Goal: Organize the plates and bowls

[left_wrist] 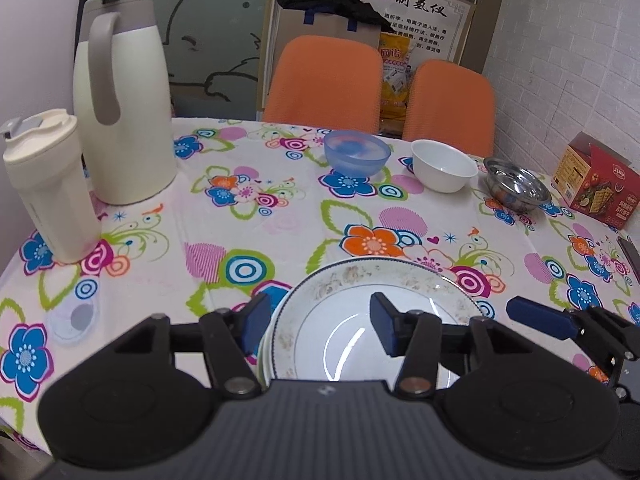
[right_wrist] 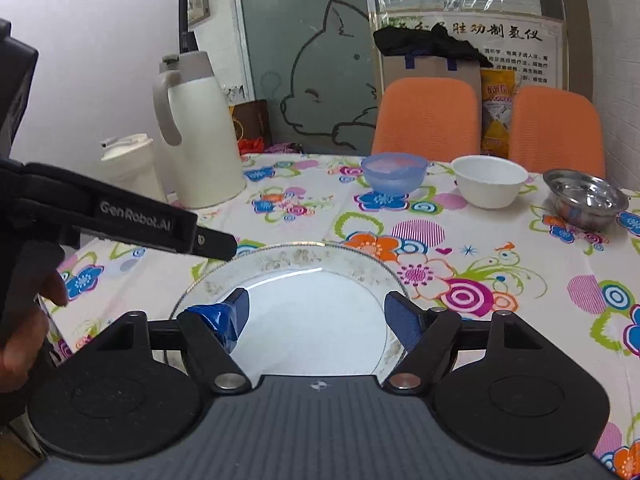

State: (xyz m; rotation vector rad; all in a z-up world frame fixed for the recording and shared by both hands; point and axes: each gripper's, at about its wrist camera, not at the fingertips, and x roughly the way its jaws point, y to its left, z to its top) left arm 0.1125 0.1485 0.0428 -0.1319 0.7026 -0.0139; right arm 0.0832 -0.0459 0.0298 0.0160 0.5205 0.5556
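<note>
From the left wrist view, the left tool (left_wrist: pixel 318 322) sits low at 6 o'clock, its blue pads spread wide and holding nothing; one pad lies outside the left rim of the plates (left_wrist: pixel 360 280), the other hovers over the well. The rim edges at the left suggest a stack of glazed, round plates with a faded floral border. At 12 o'clock stand a translucent blue plastic bowl (left_wrist: pixel 356 152), a white ceramic bowl (left_wrist: pixel 442 164) and a shiny steel bowl (left_wrist: pixel 516 186), in a row, apart from one another. The table (left_wrist: pixel 248 240) wears a slick flowered cloth. The right tool (left_wrist: pixel 540 316) shows at 3 o'clock.

From the right wrist view, the right tool (right_wrist: pixel 320 316) is likewise spread wide and empty over the top plate (right_wrist: pixel 304 264), the left tool's black body (right_wrist: pixel 132 216) crossing at 9 o'clock. The likely risk: smooth glaze may slip between the pads, or both tools may collide over one plate, and a tug could drag the cloth and shift the bowls.
</note>
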